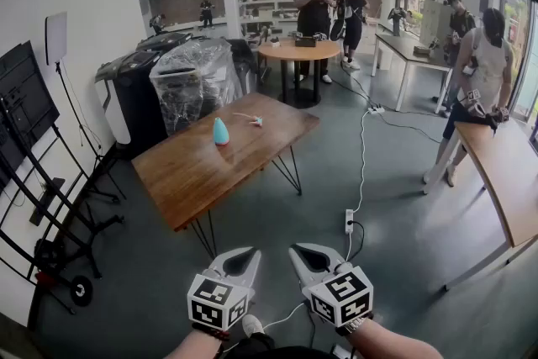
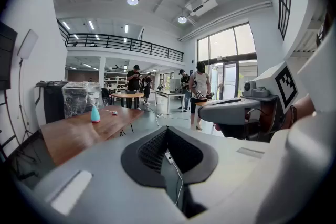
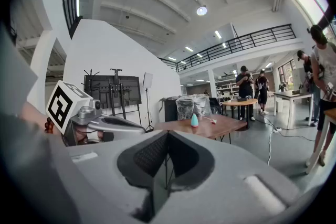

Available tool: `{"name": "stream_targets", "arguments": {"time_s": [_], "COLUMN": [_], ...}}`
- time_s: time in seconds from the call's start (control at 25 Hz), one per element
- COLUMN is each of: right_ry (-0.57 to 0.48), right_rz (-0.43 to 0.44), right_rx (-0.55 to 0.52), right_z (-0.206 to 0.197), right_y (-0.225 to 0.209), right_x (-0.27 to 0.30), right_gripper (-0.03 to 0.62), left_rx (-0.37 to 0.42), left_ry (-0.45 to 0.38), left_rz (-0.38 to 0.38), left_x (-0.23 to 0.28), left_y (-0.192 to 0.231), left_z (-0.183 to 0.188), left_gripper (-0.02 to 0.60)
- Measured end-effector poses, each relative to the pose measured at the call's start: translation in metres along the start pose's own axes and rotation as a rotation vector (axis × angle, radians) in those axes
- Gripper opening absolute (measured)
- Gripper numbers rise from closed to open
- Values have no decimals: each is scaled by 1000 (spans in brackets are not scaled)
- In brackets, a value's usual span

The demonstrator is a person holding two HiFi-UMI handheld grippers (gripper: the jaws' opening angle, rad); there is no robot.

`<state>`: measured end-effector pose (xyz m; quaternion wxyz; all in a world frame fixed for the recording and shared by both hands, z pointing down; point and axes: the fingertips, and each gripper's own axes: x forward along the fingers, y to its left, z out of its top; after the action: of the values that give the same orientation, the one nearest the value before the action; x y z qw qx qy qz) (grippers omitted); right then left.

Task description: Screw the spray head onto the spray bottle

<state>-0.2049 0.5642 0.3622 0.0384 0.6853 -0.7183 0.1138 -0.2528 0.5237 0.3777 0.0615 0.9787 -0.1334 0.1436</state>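
Observation:
A small teal spray bottle [image 1: 220, 132] stands upright on the wooden table [image 1: 202, 176], far ahead of me. The white spray head [image 1: 255, 120] with its thin tube lies on the table just right of the bottle. Both grippers hang side by side over the floor, well short of the table. My left gripper [image 1: 250, 251] and right gripper [image 1: 296, 249] are shut with nothing in them. The left gripper view shows the bottle [image 2: 95, 114] far off past the closed left gripper [image 2: 168, 129]. The right gripper view shows the bottle [image 3: 194, 120] beyond the closed right gripper [image 3: 168, 134].
A power strip [image 1: 349, 220] and its white cable lie on the floor right of the table. A plastic-wrapped cart [image 1: 195, 81] stands behind the table, a black monitor stand [image 1: 29, 139] at left, another wooden table [image 1: 508, 176] at right. Several people stand further back.

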Motion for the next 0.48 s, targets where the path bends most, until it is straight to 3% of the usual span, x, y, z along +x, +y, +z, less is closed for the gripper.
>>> {"name": "stream_targets", "arguments": {"time_s": [0.48], "right_ry": [47], "right_rz": [-41], "right_rx": [-29], "right_z": [11], "right_y": [-39], "right_x": [100], "right_gripper": [-11], "left_rx": [-41], "left_ry": [-40], "left_rz": [-50], "left_x": [64], "left_y": [91], "left_z": [14], "left_gripper": [11]}}
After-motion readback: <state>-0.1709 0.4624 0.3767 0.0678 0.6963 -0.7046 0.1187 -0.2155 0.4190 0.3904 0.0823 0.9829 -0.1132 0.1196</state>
